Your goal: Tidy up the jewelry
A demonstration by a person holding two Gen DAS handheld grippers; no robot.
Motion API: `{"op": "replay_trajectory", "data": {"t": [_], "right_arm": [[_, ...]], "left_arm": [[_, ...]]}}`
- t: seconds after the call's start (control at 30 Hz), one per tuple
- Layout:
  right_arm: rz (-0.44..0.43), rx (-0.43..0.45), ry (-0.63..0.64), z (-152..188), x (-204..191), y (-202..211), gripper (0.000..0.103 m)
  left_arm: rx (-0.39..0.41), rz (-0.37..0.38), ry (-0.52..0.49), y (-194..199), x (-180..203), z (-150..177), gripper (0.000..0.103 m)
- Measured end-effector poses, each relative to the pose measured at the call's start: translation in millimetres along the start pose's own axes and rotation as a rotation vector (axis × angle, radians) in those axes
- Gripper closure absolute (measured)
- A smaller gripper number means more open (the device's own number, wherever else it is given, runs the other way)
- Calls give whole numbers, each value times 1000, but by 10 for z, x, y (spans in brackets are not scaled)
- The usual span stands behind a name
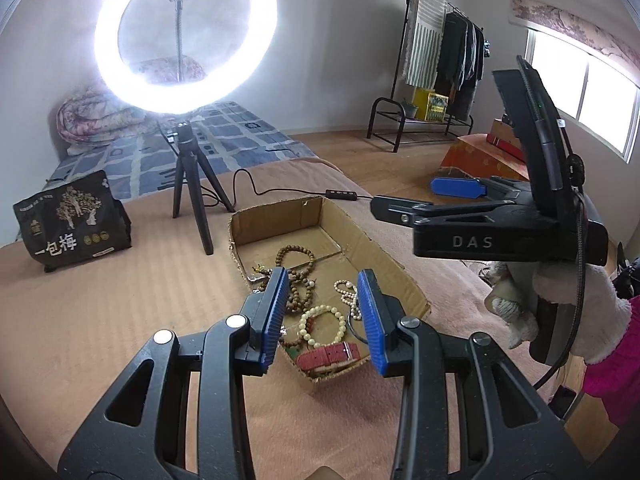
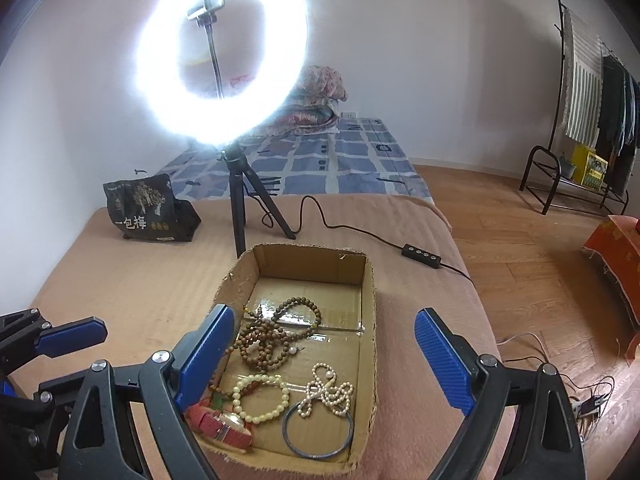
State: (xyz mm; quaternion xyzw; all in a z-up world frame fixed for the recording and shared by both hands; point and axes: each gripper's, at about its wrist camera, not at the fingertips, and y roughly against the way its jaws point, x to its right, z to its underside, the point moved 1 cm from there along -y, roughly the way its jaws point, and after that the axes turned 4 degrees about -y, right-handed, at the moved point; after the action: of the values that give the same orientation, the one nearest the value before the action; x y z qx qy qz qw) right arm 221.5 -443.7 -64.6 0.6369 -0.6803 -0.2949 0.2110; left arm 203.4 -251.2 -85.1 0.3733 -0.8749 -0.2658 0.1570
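**A:** Fig. 1, both wrist views. We see the jewelry lying in the box [image 2: 370, 304], an open cardboard tray on a tan-covered bed [image 2: 120, 292]. Where do our tools stand?

**B:** The left tool [image 1: 323, 312] hangs over the near end of the box, partly spread, with nothing pinched. The right tool [image 2: 324, 356] is spread wide above the box, also empty. All the pieces lie loose on the box floor.

**A:** What could go wrong from here?

**B:** We judge tangling the chief risk. The wooden beads [image 2: 276, 336] lie in overlapping loops, and the pearl strand [image 2: 330, 392] is knotted on itself and rests across the bangle [image 2: 318, 428]. Pinching one loop may drag its neighbours up with it.

**A:** And the other pieces?

**B:** The cream bracelet [image 2: 260, 398] touches the red strap [image 2: 220, 428]; a pad closing there could catch both. Round beads may also roll out of flat pads.

**A:** The surroundings?

**B:** The box is light and open; a snagged lift could tip it. The ring light [image 2: 222, 52] stands just behind on its tripod, and its cable [image 2: 340, 228] runs past the far end of the box, so a wide swing might catch either.
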Motion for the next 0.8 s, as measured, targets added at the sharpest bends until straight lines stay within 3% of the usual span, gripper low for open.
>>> {"op": "replay_trajectory", "data": {"t": [0.13,0.17,0.2,0.27,0.43,0.53,0.73,0.8], "right_arm": [[2,14,1,17,-35,189,9],[2,17,2,21,-43,233,9],[2,20,4,23,-55,280,7],[9,33,9,32,-85,403,2],[29,69,32,66,-160,709,0],[47,86,41,89,-192,905,0],[75,90,58,171,-226,1181,0],[86,93,67,199,-248,1241,0]], "left_arm": [[22,-17,-7,220,46,2,67],[25,-21,-9,261,54,2,64],[33,-24,-9,325,66,0,52],[60,-33,-9,450,90,-2,39],[92,-60,-25,715,176,-2,37],[108,-73,-27,841,229,8,21],[127,-92,-16,1035,285,49,17],[135,-95,-13,1093,314,65,10]]}}
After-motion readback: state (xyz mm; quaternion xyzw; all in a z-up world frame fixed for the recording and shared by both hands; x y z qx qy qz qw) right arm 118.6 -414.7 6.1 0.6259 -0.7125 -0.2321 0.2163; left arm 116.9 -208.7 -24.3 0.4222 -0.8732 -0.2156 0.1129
